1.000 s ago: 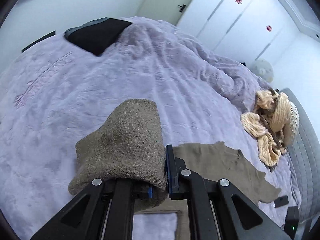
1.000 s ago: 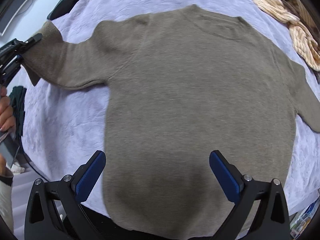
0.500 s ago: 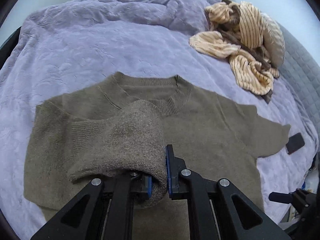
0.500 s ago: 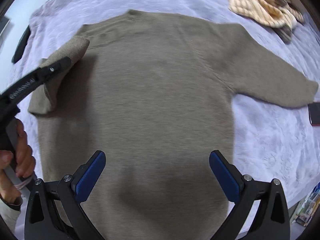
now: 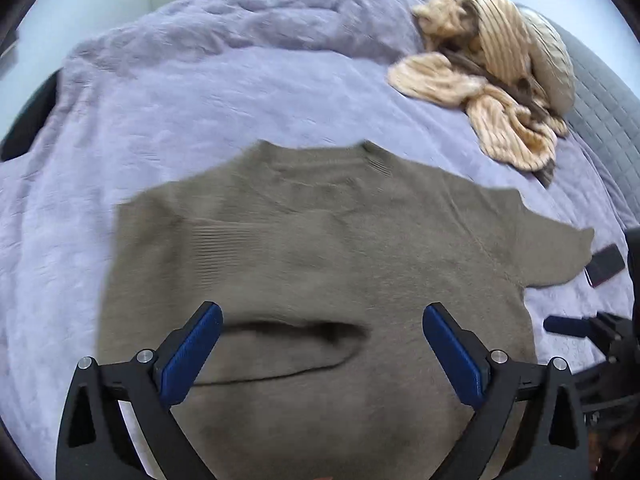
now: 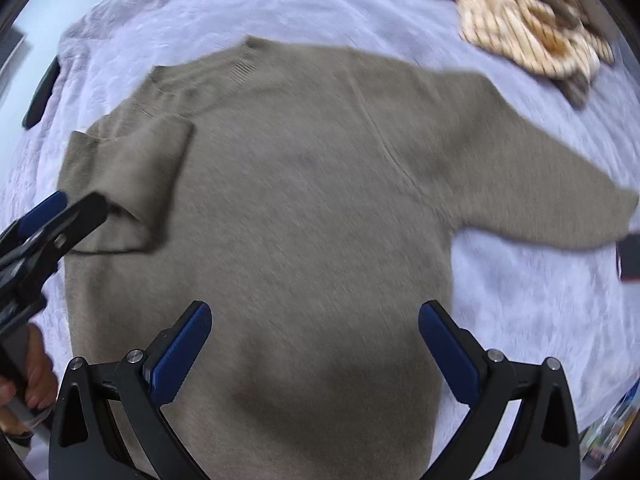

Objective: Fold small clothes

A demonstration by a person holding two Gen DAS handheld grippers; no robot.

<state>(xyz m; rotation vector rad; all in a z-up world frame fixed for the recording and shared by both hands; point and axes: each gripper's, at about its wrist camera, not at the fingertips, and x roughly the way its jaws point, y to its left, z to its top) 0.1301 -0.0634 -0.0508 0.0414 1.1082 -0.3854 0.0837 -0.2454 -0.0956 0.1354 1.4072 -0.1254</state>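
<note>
— Olive knit sweater lies flat on the lavender bed, neckline away from us, long axis running from hem to collar.

— Why is its left sleeve across the chest?

— First fold, I'd say. Left tongs are opening, nothing between them; right tongs hang wide, empty; right sleeve lies outstretched.

sweater hem cut off below, dark phone clipped at edge, striped clothes blurred
</note>
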